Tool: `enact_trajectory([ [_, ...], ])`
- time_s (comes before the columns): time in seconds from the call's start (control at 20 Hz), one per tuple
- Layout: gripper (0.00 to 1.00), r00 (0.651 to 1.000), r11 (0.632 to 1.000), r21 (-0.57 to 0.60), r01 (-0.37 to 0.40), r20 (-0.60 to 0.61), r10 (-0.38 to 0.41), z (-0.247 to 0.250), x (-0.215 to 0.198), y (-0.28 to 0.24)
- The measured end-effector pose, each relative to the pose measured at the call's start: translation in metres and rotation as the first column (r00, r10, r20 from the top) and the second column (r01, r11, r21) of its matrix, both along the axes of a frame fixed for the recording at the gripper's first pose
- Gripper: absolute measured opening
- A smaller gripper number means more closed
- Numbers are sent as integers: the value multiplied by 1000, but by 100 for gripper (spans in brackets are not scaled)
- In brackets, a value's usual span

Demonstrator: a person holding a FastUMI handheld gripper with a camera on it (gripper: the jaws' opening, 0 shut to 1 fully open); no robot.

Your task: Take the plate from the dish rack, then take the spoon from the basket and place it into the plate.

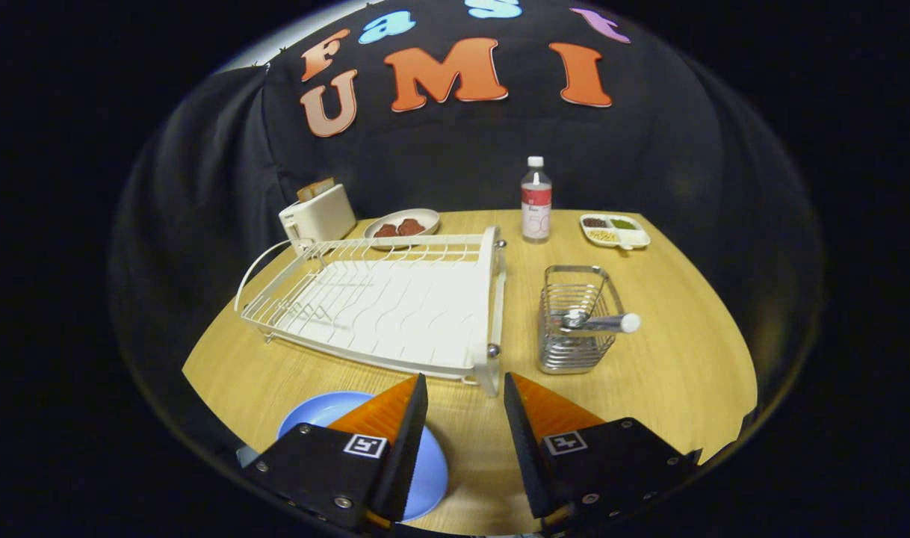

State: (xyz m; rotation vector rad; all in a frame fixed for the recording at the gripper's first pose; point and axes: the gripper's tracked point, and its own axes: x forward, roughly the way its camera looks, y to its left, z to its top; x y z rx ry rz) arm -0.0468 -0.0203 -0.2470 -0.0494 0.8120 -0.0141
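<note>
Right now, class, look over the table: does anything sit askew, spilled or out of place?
Only the spoon: it lies tilted across the wire basket, its handle poking out over the rim. The blue plate lies flat on the table, beneath the open hand-held gripper. The dish rack stands square. Nothing is spilled.

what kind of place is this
Probably a staged kitchen tabletop in a recording booth: a white wire dish rack, a white toaster and a metal wire cutlery basket on a wooden table. The open gripper holds nothing.

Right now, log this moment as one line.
gripper: open, holding nothing | round blue plate: on table by fingers | white wire dish rack: empty | metal spoon: in wire basket
</note>
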Motion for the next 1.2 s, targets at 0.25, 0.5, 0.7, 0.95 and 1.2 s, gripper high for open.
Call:
enact_trajectory([
  [0.25, 70, 991, 989, -131, 64, 129, -47, 16, 9, -43],
  [0.5, 70, 983, 988, -113, 107, 160, -88, 11, 15, -64],
  [0.7, 70, 980, 983, -118, 138, 157, -119, 0, 18, -80],
  [0.95, 70, 970, 980, -117, 159, 203, -133, 1, 29, -95],
  [1.2, 58, 957, 983, -132, 128, 277, -88, 3, 53, -94],
])
